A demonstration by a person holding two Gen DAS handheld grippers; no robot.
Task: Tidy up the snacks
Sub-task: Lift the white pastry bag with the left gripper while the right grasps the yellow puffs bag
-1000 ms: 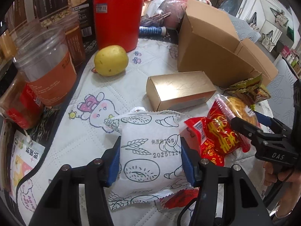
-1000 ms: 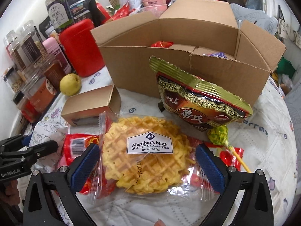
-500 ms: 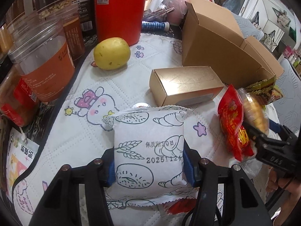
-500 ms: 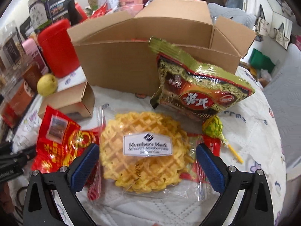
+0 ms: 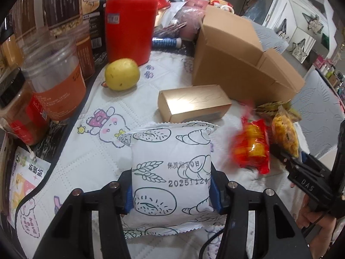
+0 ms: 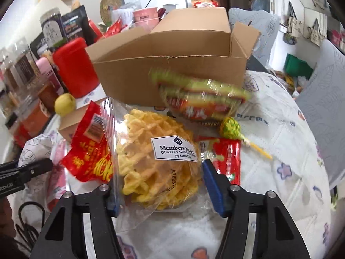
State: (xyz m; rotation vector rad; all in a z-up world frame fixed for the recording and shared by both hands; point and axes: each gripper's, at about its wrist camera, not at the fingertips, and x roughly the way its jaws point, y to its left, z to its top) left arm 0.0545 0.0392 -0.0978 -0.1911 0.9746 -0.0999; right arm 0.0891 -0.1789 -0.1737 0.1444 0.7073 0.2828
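Note:
My left gripper is shut on a white bread packet with drawn pastries and holds it above the quilted cloth. My right gripper is shut on a clear bag with a yellow waffle, lifted off the table; a red snack packet hangs against its left side. The waffle and red packet also show in the left wrist view. The open cardboard box stands behind, also in the left wrist view. A gold-and-red snack bag leans on it, blurred.
A gold carton, a yellow fruit and a red canister sit on the cloth. Jars line the left edge. A lollipop and a red stick packet lie near the waffle.
My right gripper closed on the waffle bag and lifted it, the red packet rising with it. My left gripper kept its hold on the bread packet and drew it back a little.

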